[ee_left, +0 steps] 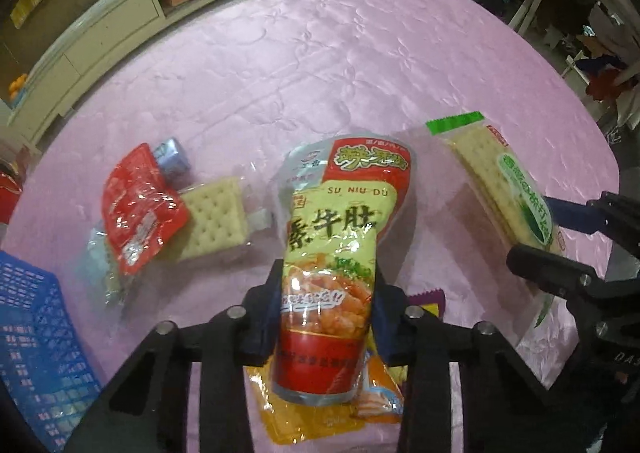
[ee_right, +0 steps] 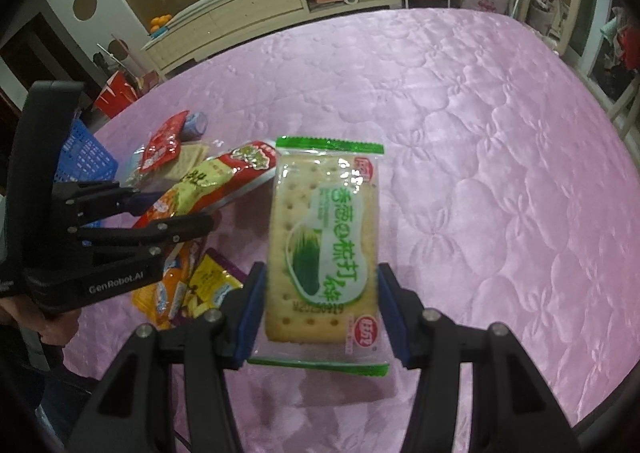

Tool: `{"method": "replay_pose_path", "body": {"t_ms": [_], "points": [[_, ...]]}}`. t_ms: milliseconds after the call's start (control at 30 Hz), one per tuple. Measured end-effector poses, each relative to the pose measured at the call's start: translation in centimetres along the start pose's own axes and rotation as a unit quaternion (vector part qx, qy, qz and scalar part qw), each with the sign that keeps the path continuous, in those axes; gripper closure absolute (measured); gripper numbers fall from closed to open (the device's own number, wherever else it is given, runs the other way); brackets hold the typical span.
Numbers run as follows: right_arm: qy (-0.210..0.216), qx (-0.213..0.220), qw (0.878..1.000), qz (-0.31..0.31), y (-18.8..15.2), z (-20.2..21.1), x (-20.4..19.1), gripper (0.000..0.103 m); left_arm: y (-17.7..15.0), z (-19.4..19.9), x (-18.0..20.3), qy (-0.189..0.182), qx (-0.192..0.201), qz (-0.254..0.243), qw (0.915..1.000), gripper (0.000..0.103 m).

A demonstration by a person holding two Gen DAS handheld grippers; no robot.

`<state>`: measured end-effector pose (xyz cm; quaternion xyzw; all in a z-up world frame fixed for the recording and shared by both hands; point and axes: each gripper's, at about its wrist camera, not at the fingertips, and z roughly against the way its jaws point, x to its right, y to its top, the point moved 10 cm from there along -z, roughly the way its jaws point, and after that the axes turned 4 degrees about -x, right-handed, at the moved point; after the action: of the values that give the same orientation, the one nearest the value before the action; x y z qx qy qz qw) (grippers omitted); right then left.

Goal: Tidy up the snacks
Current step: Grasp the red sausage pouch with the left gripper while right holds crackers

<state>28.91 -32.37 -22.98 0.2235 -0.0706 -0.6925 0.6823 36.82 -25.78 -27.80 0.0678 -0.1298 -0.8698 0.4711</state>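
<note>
Both grippers are holding a snack above the pink quilted table cover, so the step in hand seems to be carrying the picked items to their place. The left gripper has its jaws pinching the tall yellow and red plastic pouch with Chinese letters, which stands nearly upright between them. The right gripper has its jaws on both sides of the flat cracker packet with green and white label, and they appear to grip it by its long edges.

The blue plastic basket with lattice walls is at the left edge of the table. More snacks lie on the cover near this basket: a red foil packet resting partly on a clear-wrapped square cracker. An orange packet lies under the left gripper.

I judge the next move is to bring the pouch over the basket and release it there, then the cracker packet. The pouch is soft, so it may slip.
</note>
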Motion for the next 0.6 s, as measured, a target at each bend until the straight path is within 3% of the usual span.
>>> {"method": "replay_pose_path", "body": {"t_ms": [333,600], "points": [[-0.004,0.029,0.999,0.021,0.2,4.0,-2.9,0.045,-1.7,6.6,-0.6,0.010,0.058,0.001,0.9983,0.070],[-0.012,0.059,0.997,0.052,0.1,8.3,-6.6,0.045,-4.9,12.3,-1.9,0.014,0.103,0.023,0.9943,0.071]]}}
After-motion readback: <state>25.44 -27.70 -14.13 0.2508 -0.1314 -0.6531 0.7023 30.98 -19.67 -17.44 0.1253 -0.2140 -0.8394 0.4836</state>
